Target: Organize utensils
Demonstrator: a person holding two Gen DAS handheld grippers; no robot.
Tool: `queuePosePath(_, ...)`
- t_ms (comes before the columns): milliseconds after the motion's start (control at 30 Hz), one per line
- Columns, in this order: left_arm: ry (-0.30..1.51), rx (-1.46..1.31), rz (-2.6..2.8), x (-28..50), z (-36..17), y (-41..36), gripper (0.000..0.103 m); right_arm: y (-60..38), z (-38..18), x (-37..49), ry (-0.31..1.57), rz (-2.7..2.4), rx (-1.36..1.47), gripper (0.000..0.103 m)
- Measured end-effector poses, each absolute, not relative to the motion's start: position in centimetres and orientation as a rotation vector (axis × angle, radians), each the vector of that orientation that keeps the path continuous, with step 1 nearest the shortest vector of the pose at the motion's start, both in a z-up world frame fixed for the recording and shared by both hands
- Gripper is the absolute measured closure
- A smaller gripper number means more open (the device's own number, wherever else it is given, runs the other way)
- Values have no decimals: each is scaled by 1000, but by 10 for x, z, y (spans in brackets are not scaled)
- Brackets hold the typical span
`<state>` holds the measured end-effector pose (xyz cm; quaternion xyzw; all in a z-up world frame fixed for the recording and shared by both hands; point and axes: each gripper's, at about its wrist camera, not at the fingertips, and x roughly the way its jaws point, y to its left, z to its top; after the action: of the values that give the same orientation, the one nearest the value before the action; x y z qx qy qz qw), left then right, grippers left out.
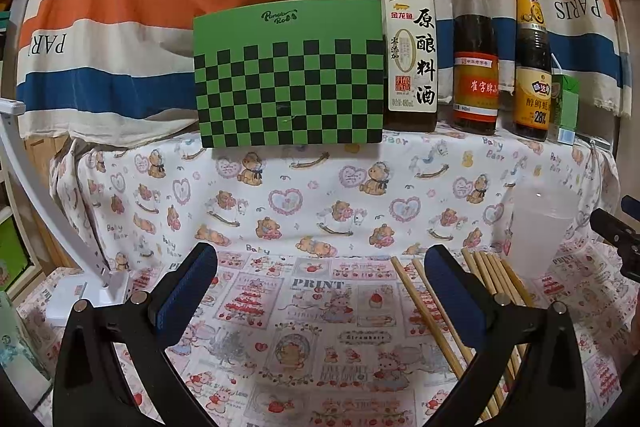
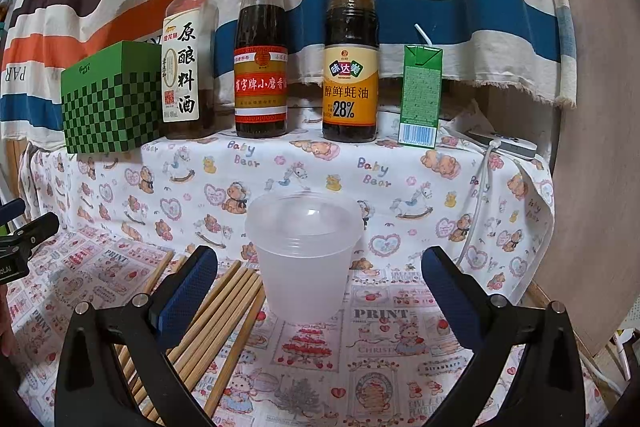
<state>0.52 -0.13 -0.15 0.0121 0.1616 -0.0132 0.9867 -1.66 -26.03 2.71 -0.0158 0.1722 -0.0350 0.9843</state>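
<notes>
Several wooden chopsticks (image 1: 494, 277) lie loose on the printed tablecloth, and my left gripper's right finger covers part of the pile. The left gripper (image 1: 320, 267) is open and holds nothing. In the right wrist view the same chopsticks (image 2: 224, 307) fan out under and beside my left finger. A translucent plastic cup (image 2: 304, 255) stands upright right in front of the right gripper (image 2: 320, 269), which is open and empty. That cup (image 1: 546, 223) shows faintly at the right of the left wrist view, just beyond the chopsticks.
A green checkered box (image 1: 290, 75), three sauce bottles (image 2: 262, 43) and a green drink carton (image 2: 422, 95) line the raised back ledge. A white lamp base (image 1: 90, 295) sits at the left. A white cable (image 2: 478, 195) and a small device lie at the right.
</notes>
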Motion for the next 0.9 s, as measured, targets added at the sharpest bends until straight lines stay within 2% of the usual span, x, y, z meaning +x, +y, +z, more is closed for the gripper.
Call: queuePosePath(900,334,34,5,2,-1,-3,0,-255,27,-21,357,-103,-48,0)
